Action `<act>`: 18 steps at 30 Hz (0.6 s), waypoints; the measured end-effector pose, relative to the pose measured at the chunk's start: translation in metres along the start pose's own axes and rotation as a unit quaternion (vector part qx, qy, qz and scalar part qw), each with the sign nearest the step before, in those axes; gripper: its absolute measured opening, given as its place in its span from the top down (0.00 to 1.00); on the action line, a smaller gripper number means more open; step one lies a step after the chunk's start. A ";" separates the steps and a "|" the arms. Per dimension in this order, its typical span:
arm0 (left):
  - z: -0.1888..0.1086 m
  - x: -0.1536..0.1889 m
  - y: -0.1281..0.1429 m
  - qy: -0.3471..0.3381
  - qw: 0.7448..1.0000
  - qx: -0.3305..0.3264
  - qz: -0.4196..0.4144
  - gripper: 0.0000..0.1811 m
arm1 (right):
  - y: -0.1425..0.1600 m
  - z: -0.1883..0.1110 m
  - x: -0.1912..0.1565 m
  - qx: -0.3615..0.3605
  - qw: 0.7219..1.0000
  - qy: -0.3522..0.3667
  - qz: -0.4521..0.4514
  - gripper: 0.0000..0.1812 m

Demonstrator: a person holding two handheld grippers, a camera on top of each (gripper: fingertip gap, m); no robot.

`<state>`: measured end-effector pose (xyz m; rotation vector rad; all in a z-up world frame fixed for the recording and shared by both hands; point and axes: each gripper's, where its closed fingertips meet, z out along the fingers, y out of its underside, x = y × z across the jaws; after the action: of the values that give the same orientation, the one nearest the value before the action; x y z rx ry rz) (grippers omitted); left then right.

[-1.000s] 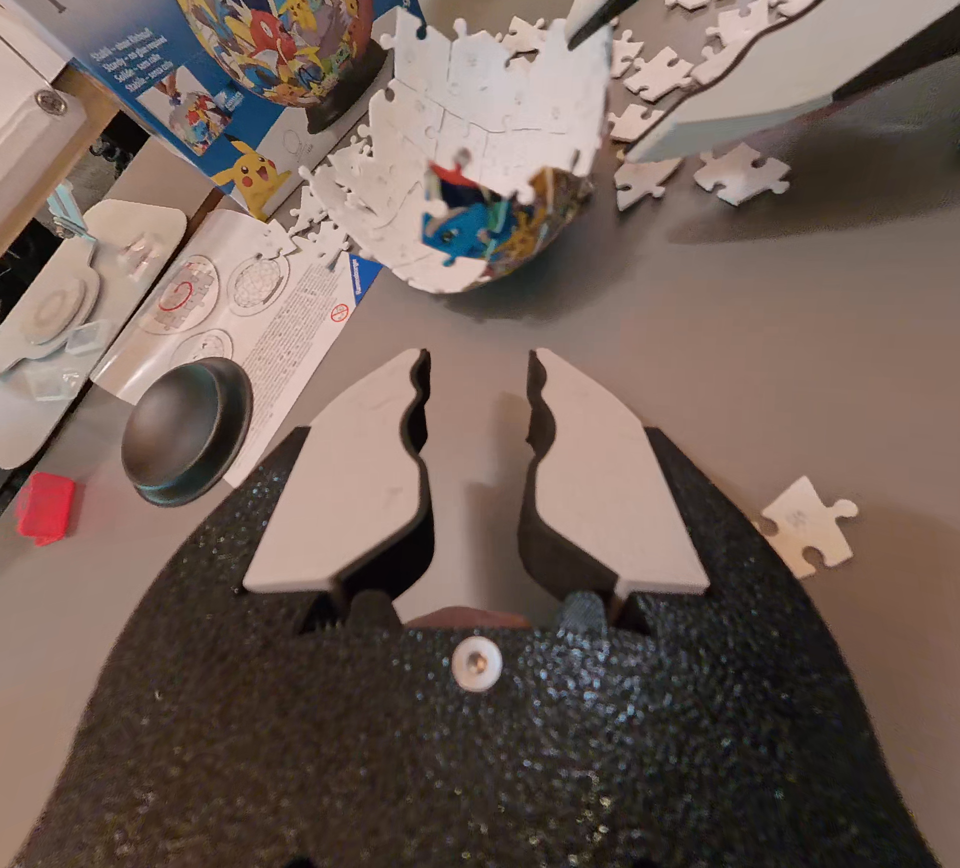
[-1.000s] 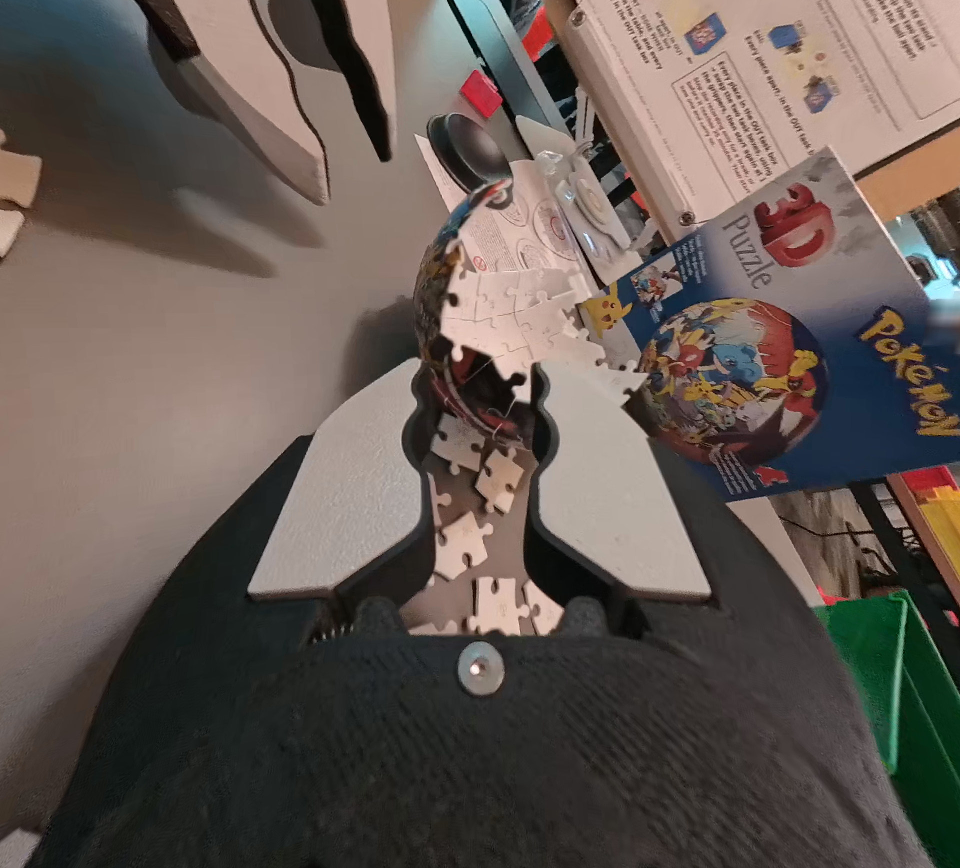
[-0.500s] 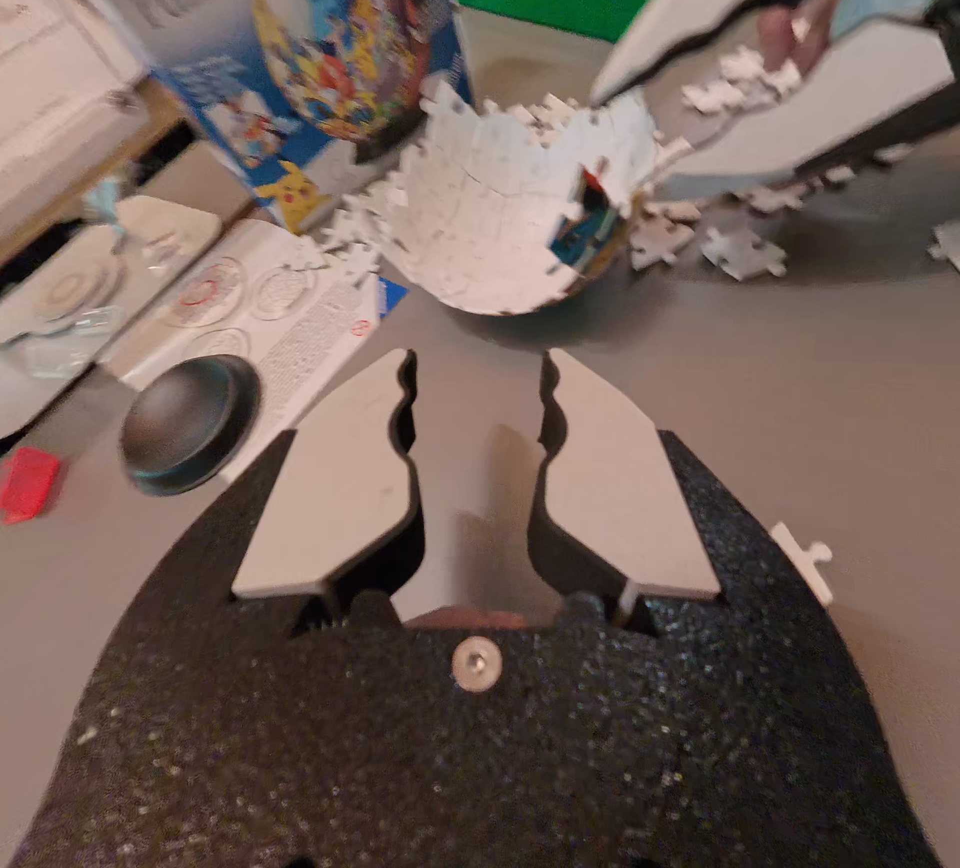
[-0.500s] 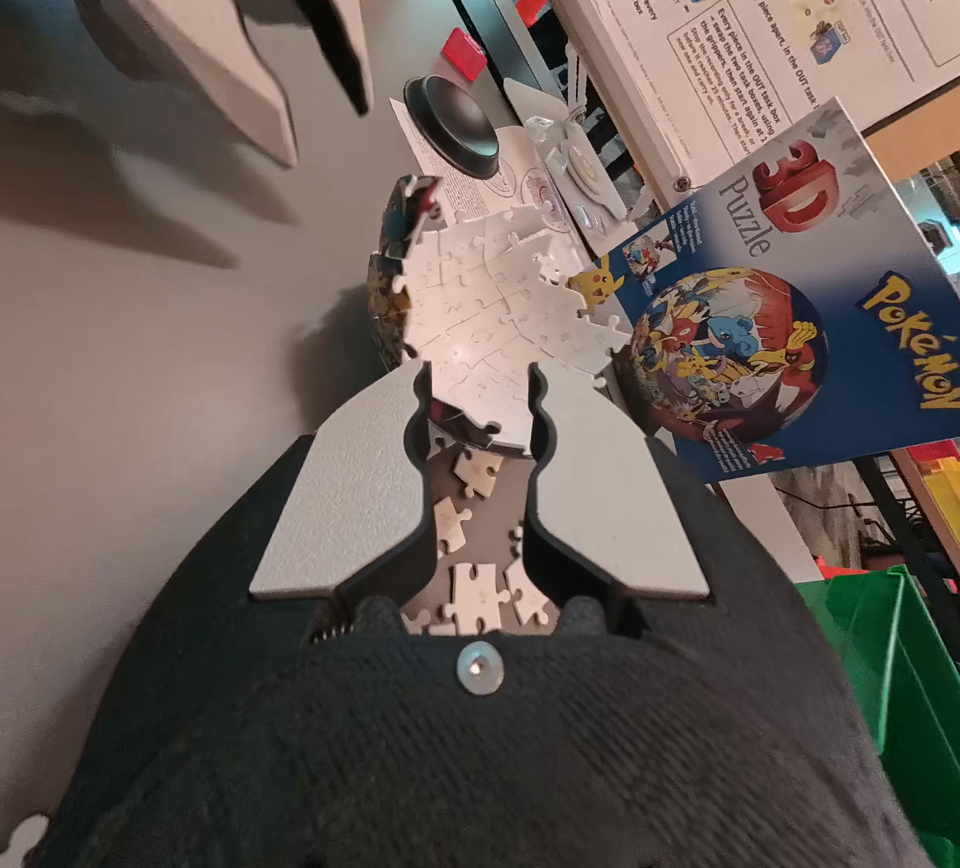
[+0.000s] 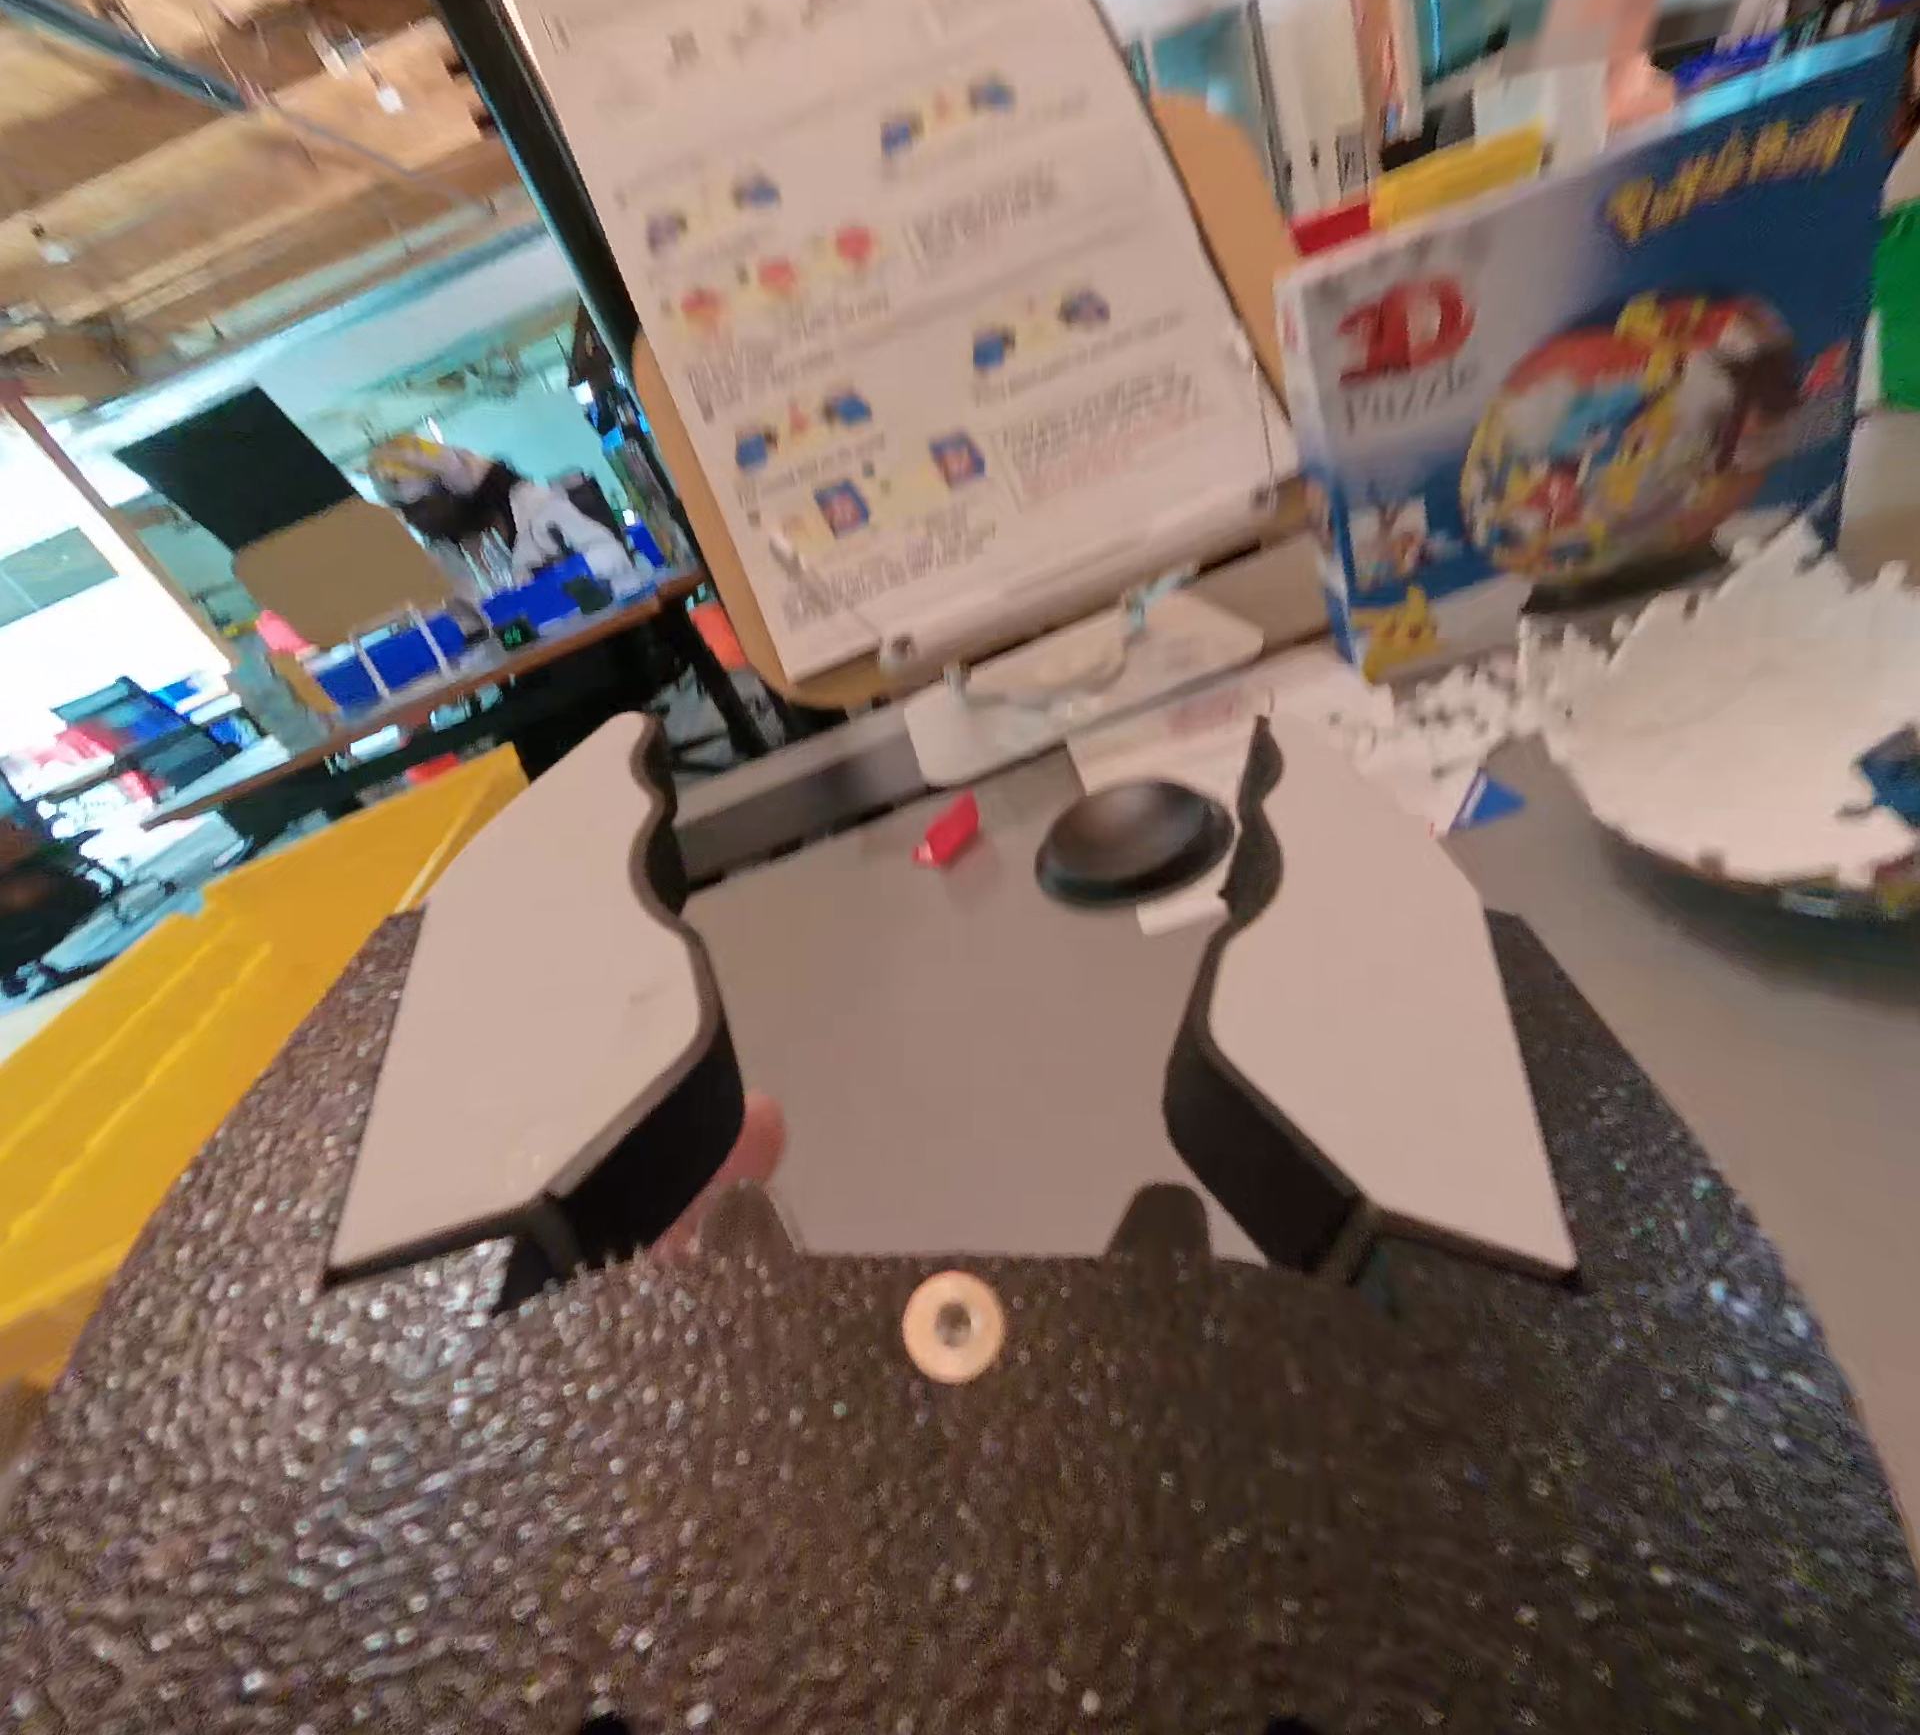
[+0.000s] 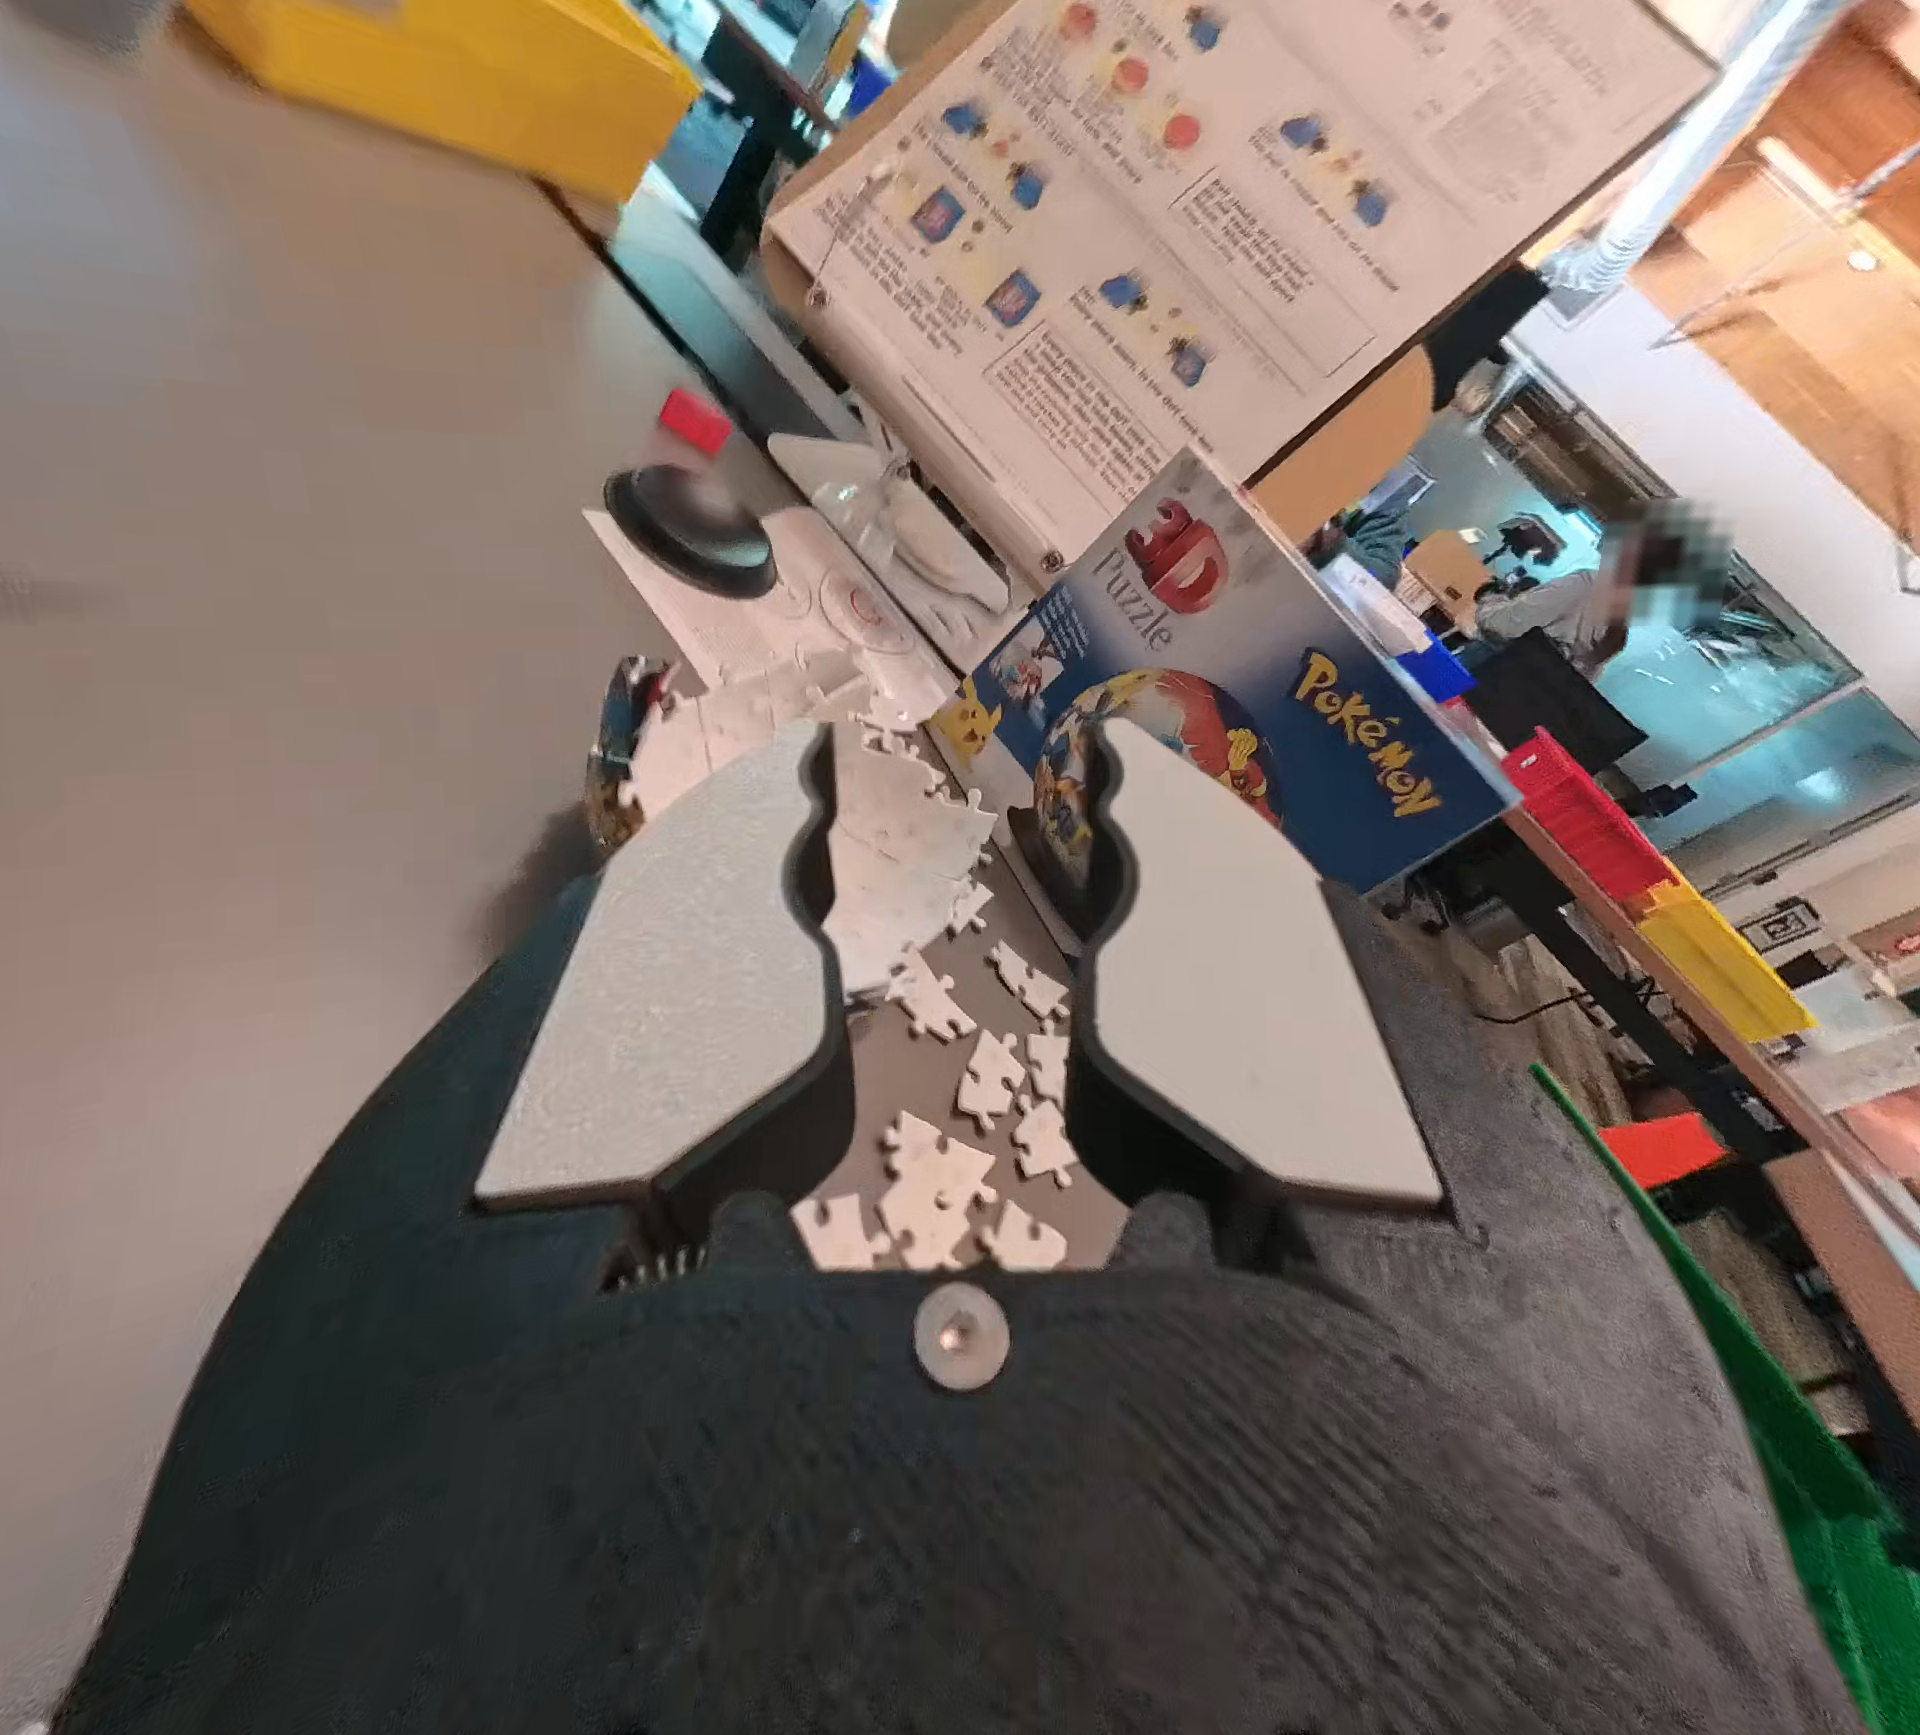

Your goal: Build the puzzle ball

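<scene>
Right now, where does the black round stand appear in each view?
Left wrist view: the black round stand sits at centre, on the table between the left fingers.
Right wrist view: upper left of centre, beyond the right fingers.
Shared landmark: the small red block beside it.

The puzzle box (image 6: 1236, 698), standing at centre right in the right wrist view and upper right in the left wrist view (image 5: 1590, 428), bears large red, grey and yellow lettering. The instruction sheet (image 6: 1226, 158) above it carries printed text, blurred in the left wrist view (image 5: 914, 314). A leaflet (image 6: 821, 615) shows fine print.
</scene>
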<state>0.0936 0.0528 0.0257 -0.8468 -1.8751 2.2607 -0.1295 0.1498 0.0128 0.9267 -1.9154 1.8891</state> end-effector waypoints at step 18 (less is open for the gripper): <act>-0.025 -0.012 0.048 -0.022 0.994 -0.096 0.049 0.39 | 0.022 -0.017 -0.023 -0.090 0.995 0.032 0.027 0.64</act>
<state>0.1287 0.0582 -0.0166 -0.9406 -2.1438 2.1970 -0.1294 0.1702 -0.0169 0.7580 -2.0518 1.7174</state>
